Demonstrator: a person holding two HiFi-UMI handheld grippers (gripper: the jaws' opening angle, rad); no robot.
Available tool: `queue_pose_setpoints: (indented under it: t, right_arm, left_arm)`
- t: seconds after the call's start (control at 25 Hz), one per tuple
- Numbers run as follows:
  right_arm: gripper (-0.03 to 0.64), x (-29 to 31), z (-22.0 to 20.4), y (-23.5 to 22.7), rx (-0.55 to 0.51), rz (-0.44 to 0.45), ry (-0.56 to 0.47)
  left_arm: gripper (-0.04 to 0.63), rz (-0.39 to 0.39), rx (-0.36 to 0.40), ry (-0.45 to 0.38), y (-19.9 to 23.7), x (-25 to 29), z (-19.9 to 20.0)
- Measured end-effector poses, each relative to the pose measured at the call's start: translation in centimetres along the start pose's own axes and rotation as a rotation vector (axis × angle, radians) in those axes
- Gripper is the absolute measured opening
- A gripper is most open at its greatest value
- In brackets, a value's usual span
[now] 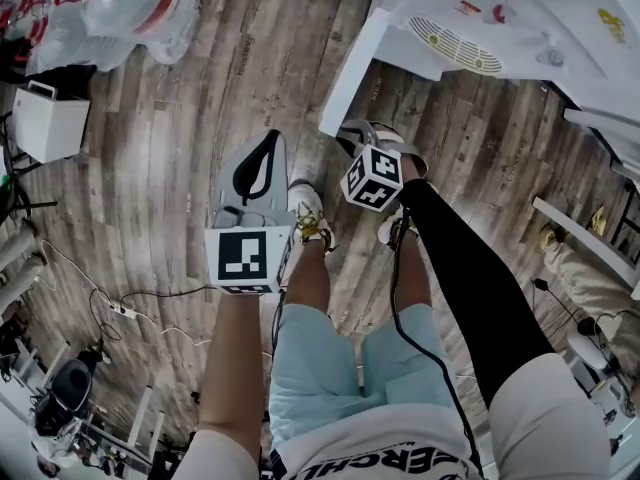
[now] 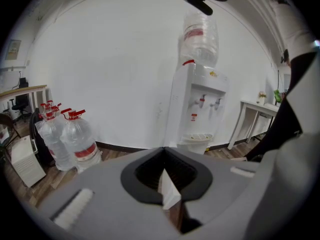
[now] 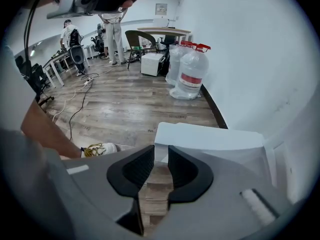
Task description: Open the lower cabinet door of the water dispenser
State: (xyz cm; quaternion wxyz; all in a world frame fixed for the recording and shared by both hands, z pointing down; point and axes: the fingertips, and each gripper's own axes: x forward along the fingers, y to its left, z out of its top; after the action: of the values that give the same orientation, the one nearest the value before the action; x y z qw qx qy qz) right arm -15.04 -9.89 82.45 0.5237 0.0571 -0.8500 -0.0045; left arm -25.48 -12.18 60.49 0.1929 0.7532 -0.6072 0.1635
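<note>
Standing open, cabinet door (image 1: pixel 358 73) juts from water dispenser (image 1: pixel 520 18).

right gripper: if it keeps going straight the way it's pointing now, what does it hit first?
Most likely the near corner of the white door panel, which lies just beyond the slightly parted, empty jaws of the right gripper. Depth is unclear; if it clears that corner, the wooden floor comes next.
</note>
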Motion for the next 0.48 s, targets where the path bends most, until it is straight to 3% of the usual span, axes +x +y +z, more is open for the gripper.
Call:
queue_pose_setpoints:
  t: [0.48]
  right_arm:
    - [0.066,2.2,4.6,-1.5,-0.063,-0.015,-0.019]
  left_arm:
    - [0.054,0.028,-0.044,0.005,3.4,-0.6,-1.3]
